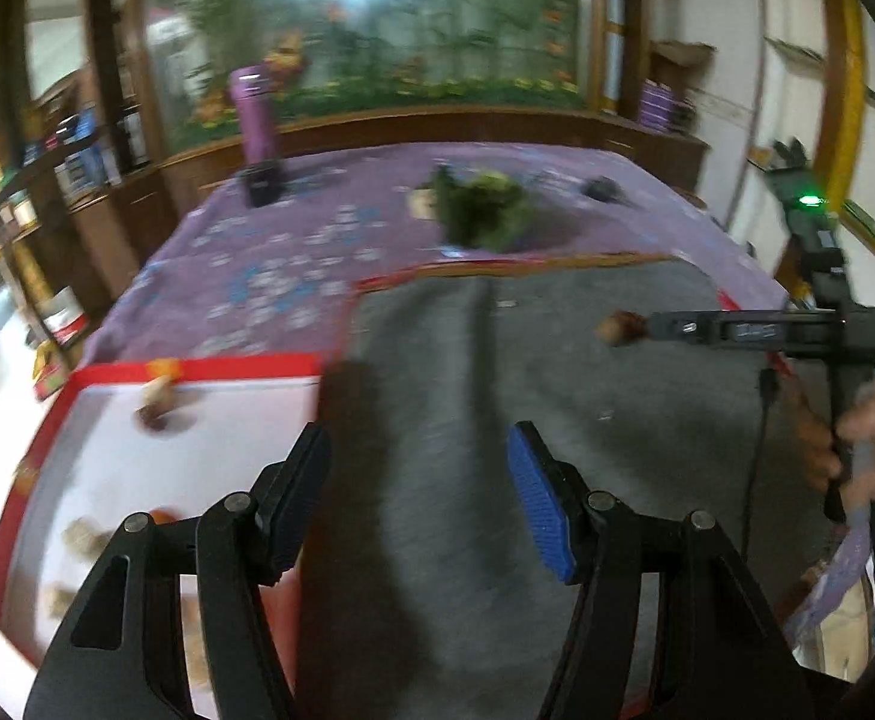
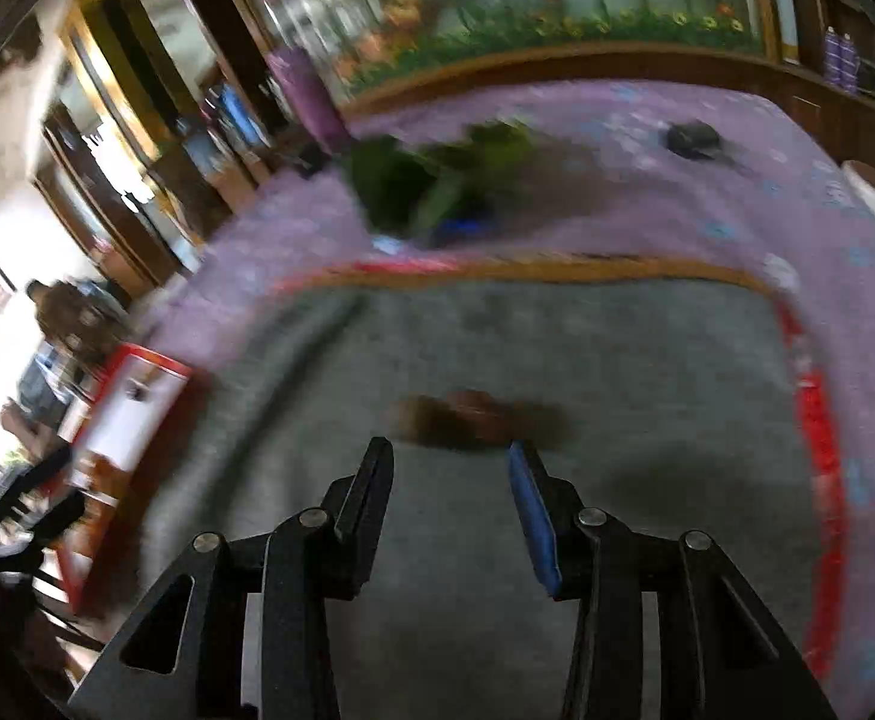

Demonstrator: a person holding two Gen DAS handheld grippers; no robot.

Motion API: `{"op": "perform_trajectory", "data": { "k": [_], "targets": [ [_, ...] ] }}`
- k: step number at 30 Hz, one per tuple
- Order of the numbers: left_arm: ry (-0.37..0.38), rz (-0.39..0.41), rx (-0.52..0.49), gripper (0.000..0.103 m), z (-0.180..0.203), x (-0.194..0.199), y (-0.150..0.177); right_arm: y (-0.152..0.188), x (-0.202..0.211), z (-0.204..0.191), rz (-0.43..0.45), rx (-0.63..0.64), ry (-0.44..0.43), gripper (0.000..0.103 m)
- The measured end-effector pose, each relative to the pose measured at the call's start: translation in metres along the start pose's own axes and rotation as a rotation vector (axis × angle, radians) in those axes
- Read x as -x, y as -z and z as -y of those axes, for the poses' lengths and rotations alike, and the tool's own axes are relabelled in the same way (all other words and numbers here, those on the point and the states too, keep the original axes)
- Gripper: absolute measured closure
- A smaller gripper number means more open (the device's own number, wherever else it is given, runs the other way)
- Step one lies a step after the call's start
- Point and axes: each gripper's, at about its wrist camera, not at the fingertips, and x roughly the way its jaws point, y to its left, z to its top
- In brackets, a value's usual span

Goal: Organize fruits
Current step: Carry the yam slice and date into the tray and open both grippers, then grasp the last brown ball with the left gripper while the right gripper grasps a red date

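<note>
My left gripper (image 1: 419, 504) is open and empty over the grey mat (image 1: 557, 420), beside a white tray with a red rim (image 1: 197, 369) at the left. Several small brown fruits (image 1: 158, 402) lie in the tray. My right gripper (image 2: 452, 480) is open just short of a blurred brown fruit (image 2: 473, 414) on the grey mat (image 2: 617, 348). In the left wrist view the right gripper (image 1: 647, 327) is seen side-on, its tip next to that brown fruit (image 1: 617, 327).
A pile of green leaves (image 1: 485, 210) and a small dark object (image 1: 602, 187) lie on the purple cloth (image 1: 269, 264) beyond the mat. A purple bottle (image 1: 254, 114) stands at the far left. A wooden cabinet runs behind the table.
</note>
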Motion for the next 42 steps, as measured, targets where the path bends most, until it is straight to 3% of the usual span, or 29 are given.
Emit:
{"op": "perform_trajectory", "data": {
  "k": [5, 11, 14, 15, 19, 28, 34, 40, 42],
  "targets": [
    [0.042, -0.055, -0.079, 0.043, 0.034, -0.022, -0.016, -0.002, -0.022, 0.007, -0.036, 0.056, 0.023, 0.061],
    [0.063, -0.086, -0.08, 0.043, 0.045, -0.028, -0.024, -0.013, -0.042, -0.009, -0.026, 0.124, 0.089, 0.063],
    [0.055, -0.096, -0.097, 0.043, 0.05, -0.033, -0.029, -0.014, -0.048, -0.023, -0.02, 0.196, 0.159, 0.083],
    [0.052, -0.1, -0.105, 0.043, 0.053, -0.036, -0.031, -0.013, -0.049, -0.023, -0.014, 0.202, 0.168, 0.083],
    [0.055, -0.122, -0.141, 0.043, 0.067, -0.05, -0.04, -0.016, -0.04, 0.0, 0.025, 0.083, 0.108, 0.083],
    [0.055, -0.155, -0.215, 0.043, 0.106, -0.092, -0.056, -0.028, 0.002, 0.093, 0.16, -0.346, -0.176, 0.083],
    [0.051, -0.194, -0.196, 0.045, 0.124, -0.122, -0.062, -0.031, 0.009, 0.108, 0.187, -0.415, -0.205, 0.082],
    [0.055, -0.216, -0.183, 0.059, 0.132, -0.139, -0.063, -0.031, 0.013, 0.106, 0.188, -0.414, -0.221, 0.082],
    [0.075, -0.227, -0.161, 0.078, 0.131, -0.142, -0.064, -0.03, 0.014, 0.106, 0.19, -0.409, -0.218, 0.082]
  ]
}}
